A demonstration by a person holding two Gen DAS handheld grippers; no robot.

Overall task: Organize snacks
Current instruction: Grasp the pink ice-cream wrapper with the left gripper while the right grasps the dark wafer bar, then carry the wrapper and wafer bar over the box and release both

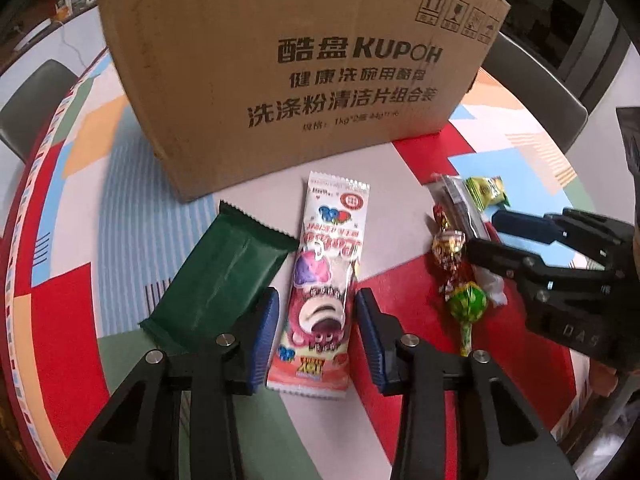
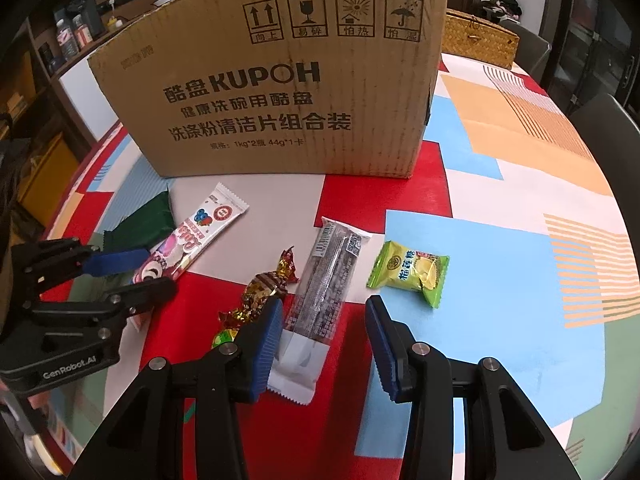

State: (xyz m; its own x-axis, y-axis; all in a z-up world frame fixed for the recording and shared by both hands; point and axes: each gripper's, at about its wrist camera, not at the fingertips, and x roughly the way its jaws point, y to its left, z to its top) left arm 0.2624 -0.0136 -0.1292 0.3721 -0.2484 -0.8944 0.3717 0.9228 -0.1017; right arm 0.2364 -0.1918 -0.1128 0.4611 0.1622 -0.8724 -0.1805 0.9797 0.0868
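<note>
My left gripper (image 1: 316, 338) hangs over the pink-and-white snack packet (image 1: 320, 276), its jaws spread wide with one blue pad on either side of the packet's near half and nothing in them yet. The packet's long axis runs straight away from me toward the cardboard box (image 1: 296, 72), so the jaws already stand across its narrow width; I judge that a short drop and a squeeze would take it. Its film is glossy and crinkled, flat, with serrated ends. Just beside it to the left lies the dark green wrapper (image 1: 224, 276), matte, slanted, one corner under my left pad.

My right gripper (image 2: 324, 344) is likewise wide open and empty, poised over the clear-sleeved dark bar (image 2: 324, 292), which lies lengthwise between the jaws but nearer the left pad. Left of it sit the twisted foil candy (image 2: 262, 292) and a green lollipop (image 1: 466, 300); to the right, apart, the small green pillow pack (image 2: 412, 276). Everything rests on the bright patchwork tabletop (image 2: 500, 240), in front of the box.
</note>
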